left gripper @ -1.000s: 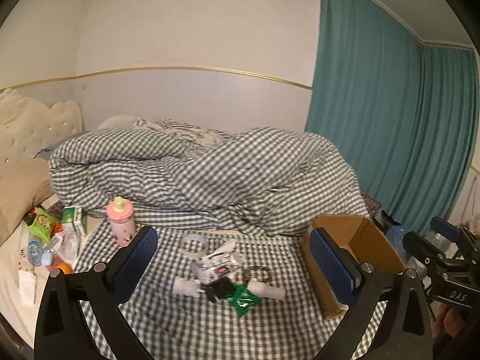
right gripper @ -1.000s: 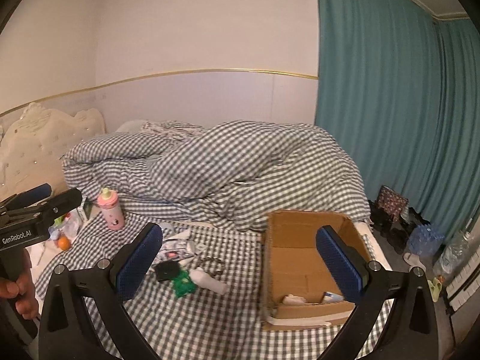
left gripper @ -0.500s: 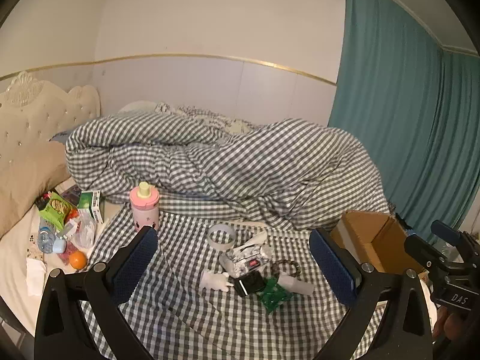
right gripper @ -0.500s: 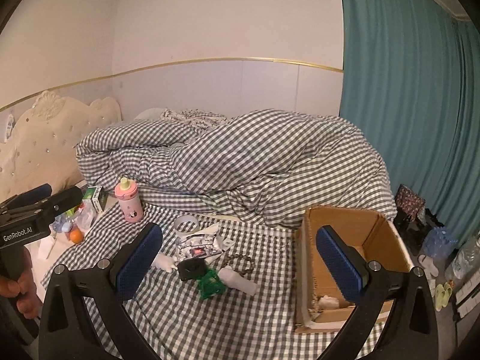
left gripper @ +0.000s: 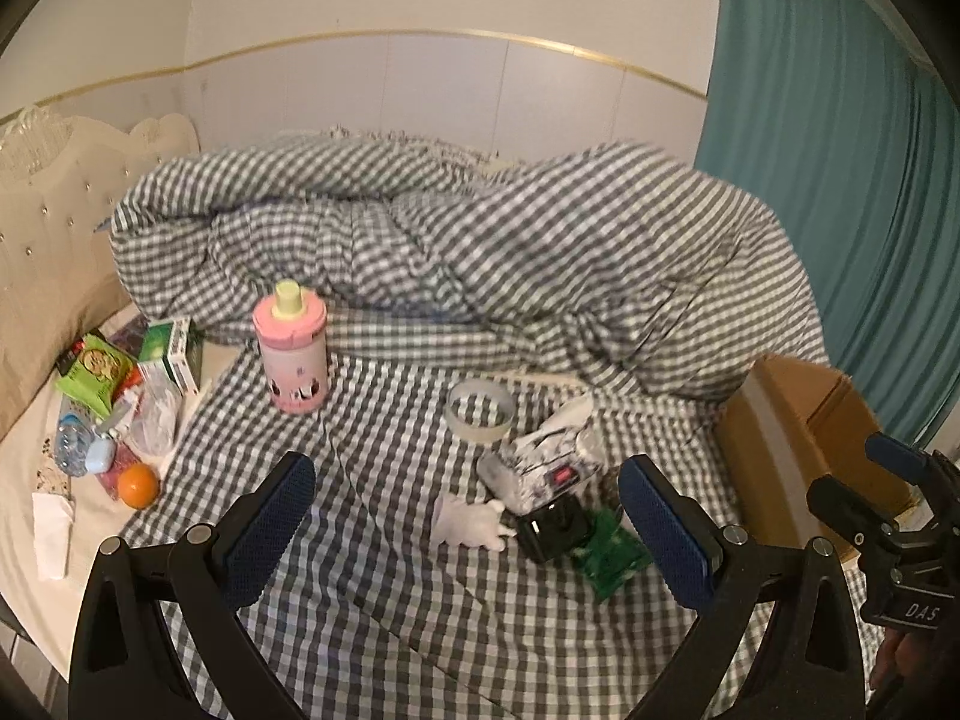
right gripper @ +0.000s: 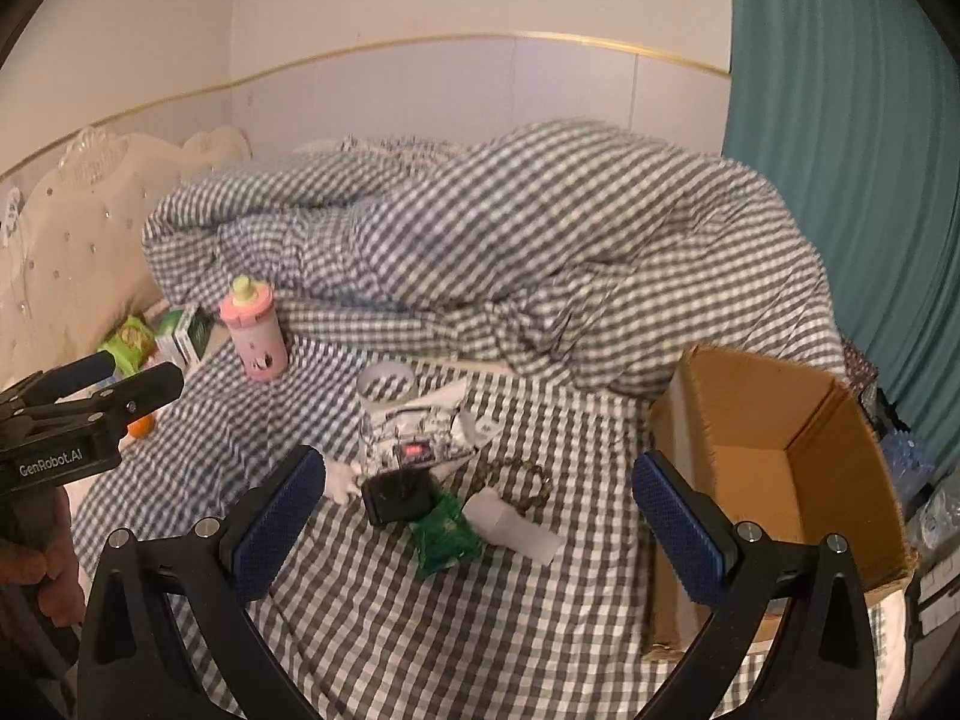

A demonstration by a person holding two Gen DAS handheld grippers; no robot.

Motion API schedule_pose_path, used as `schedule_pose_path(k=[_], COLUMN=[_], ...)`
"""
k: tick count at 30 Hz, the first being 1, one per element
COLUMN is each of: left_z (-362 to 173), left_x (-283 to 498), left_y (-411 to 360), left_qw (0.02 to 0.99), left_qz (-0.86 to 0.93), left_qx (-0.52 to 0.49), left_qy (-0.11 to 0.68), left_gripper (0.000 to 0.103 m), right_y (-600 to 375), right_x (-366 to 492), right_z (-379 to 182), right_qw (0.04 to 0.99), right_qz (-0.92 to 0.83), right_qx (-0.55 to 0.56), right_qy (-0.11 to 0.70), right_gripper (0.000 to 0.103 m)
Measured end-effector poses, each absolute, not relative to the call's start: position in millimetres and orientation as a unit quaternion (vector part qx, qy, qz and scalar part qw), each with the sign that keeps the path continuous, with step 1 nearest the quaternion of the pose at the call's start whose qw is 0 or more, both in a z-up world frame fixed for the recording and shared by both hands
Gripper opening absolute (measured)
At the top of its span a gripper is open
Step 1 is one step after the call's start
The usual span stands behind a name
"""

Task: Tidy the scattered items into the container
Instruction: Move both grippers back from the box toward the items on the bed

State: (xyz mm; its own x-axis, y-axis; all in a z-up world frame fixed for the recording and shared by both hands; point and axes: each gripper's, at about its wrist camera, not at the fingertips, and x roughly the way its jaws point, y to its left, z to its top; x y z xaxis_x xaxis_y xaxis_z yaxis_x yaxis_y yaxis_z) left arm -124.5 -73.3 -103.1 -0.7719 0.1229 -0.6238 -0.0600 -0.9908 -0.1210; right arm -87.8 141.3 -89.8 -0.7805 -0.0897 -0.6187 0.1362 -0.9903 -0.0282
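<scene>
We hold the left gripper above the checked bedspread, its blue-padded fingers spread wide with nothing between them. Our right gripper hangs the same way, fingers spread and empty, beside the open cardboard box, which sits at the right edge of the bed.

The scattered things lie in a loose cluster on the bedspread, left of the box: a roll of clear tape, a printed packet just beside it, a small white piece (we cannot tell what it is), a black square object touching a green sachet, and in the right view a white tube near a dark chain.

A pink bottle stands upright, well apart from the cluster. Further left lie a green box, a snack bag and an orange. A rumpled checked duvet fills the bed behind.
</scene>
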Motion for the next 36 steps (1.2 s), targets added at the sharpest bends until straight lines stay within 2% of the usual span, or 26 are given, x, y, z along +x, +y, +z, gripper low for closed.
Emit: schedule_pose_path(k=[36], left_z=[-275], left_x=[-218], left_y=[-67], left_qw=[0.055], left_qz=[0.880], left_qx=[-0.469], left_qy=[-0.045], left_gripper=[0.103], right_y=[118], right_x=[-172], right_z=[-268], right_qw=[0.097], right_qz=[-0.867], right_qx=[0.488], right_qy=[0.034], right_gripper=[0.102])
